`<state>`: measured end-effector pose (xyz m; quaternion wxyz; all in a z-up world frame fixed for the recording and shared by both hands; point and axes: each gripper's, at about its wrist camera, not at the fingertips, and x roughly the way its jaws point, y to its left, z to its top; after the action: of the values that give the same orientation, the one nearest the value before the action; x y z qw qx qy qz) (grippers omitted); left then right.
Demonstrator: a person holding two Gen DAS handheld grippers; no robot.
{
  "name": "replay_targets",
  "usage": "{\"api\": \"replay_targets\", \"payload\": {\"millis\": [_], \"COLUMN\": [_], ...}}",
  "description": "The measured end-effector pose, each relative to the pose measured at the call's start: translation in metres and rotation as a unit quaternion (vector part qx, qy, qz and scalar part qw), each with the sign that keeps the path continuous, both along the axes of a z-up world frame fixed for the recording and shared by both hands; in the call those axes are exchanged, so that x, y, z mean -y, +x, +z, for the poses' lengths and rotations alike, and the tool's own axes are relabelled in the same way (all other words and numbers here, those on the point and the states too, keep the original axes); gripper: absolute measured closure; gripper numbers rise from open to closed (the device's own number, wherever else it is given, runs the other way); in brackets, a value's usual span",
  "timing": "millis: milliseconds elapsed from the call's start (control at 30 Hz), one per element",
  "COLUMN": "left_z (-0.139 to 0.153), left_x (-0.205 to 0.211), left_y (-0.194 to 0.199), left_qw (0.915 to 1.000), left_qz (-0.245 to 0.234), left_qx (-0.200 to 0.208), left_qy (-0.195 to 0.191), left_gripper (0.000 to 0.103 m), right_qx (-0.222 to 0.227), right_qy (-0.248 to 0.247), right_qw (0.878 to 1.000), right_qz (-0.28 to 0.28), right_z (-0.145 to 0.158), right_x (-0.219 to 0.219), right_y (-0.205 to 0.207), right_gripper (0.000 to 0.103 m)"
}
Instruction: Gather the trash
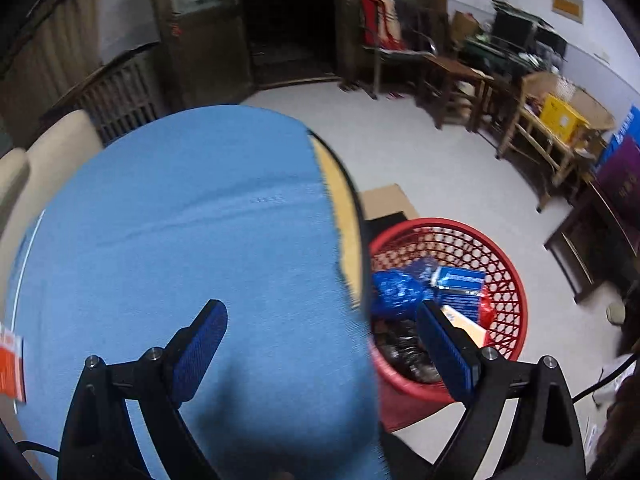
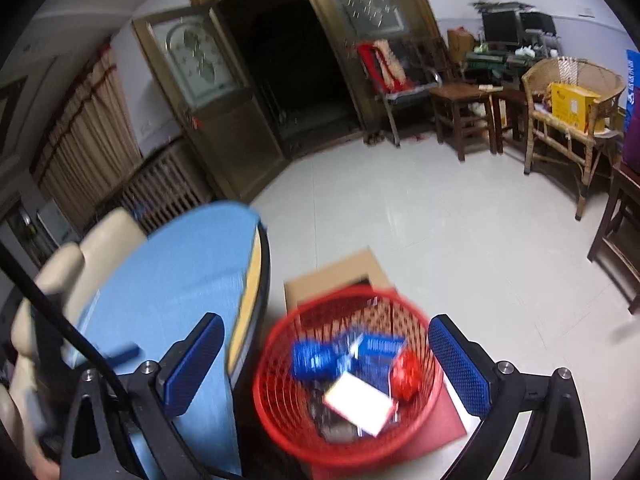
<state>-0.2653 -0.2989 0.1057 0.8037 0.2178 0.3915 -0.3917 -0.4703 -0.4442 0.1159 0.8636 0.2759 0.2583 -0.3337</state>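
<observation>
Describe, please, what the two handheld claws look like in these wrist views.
Both look identical: the left claw and right claw have matte black angular frames with silver screw heads at the joints, and flat fingers faced with blue textured pads. A black cable runs across the right wrist view beside its claw. No hands or sleeves are clearly visible.

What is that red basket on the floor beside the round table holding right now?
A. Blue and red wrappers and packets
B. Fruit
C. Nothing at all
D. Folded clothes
A: the red basket holds a crumpled blue wrapper, a blue packet, a shiny red wrapper and a white card.
</observation>
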Motion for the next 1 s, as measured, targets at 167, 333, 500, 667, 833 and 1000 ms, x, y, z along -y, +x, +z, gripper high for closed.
{"api": "replay_targets", "payload": {"millis": [167,333,500,667,833,1000], "left_z": [0.004,0.002,0.002,0.006,0.009,0.011], "left_x": [-0.038,-0.071,-0.095,-0.107,-0.114,-0.119], "left_y": [0.006,0.004,-0.003,-0.011,-0.021,-0.025], "left_qw": [0.9994,0.9979,0.9962,0.9948,0.9945,0.9941], "left_qz": [0.033,0.059,0.08,0.093,0.091,0.093], "left_qx": [0.01,0.008,0.005,0.012,0.016,0.02], "left_qy": [-0.011,-0.025,-0.035,-0.041,-0.05,-0.052], "left_gripper": [0.008,0.008,0.008,0.008,0.008,0.008], "right_qx": [-0.051,-0.082,-0.099,-0.105,-0.106,-0.104], "right_qy": [-0.004,-0.022,-0.041,-0.062,-0.064,-0.064], "right_qw": [0.999,0.996,0.994,0.992,0.991,0.991], "right_qz": [0.008,0.011,0.032,0.043,0.041,0.049], "right_z": [-0.032,-0.049,-0.053,-0.051,-0.047,-0.044], "right_x": [-0.031,-0.056,-0.08,-0.098,-0.103,-0.109], "right_y": [-0.001,0.004,0.016,0.021,0.022,0.025], "right_gripper": [0.0,0.0,0.0,0.0,0.0,0.0]}}
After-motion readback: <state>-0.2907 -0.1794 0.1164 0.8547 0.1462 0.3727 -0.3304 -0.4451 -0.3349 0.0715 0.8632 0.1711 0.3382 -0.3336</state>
